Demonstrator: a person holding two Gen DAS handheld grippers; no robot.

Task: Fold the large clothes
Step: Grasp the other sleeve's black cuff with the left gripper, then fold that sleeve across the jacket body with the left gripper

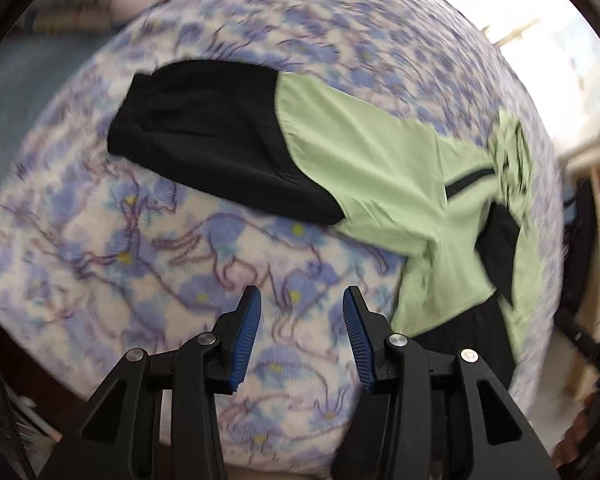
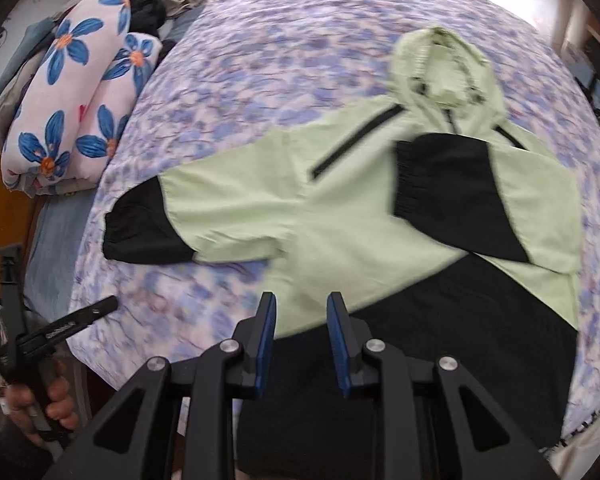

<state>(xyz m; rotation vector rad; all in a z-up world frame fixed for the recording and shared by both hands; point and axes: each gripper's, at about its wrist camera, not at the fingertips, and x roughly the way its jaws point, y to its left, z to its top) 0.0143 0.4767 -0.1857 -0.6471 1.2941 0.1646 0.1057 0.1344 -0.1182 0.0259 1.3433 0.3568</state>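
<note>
Left wrist view, nearest: the left gripper (image 1: pixel 302 300), black-framed with ribbed blue pads, has its fingers spread apart and empty above the fleecy blanket printed with purple-blue flowers (image 1: pixel 180 264) that covers the bed. Beyond it, the pale green hooded jacket with black cuffs and black hem (image 1: pixel 364 160) lies spread flat on the blanket. Its black-cuffed outstretched sleeve (image 1: pixel 204 148) reaches away from the body across the blanket, well apart from the pads.

Right wrist view, nearest: the right gripper (image 2: pixel 300 304), of the same build, likewise has its fingers apart and grips nothing; it hangs over the jacket's black hem band (image 2: pixel 440 320), whether touching cannot be told. At lower left the left gripper (image 2: pixel 80 318) appears, gripped by the person's left hand (image 2: pixel 40 404), off the bed edge. Farther on, the folded-in sleeve (image 2: pixel 460 196) lies across the chest, its black cuff resting on the green front, while the other sleeve extends sideways. The hood (image 2: pixel 444 68) lies flat at the far end. Farthest left, a rolled white quilt with large blue flowers (image 2: pixel 72 108) sits beside the blanket.
</note>
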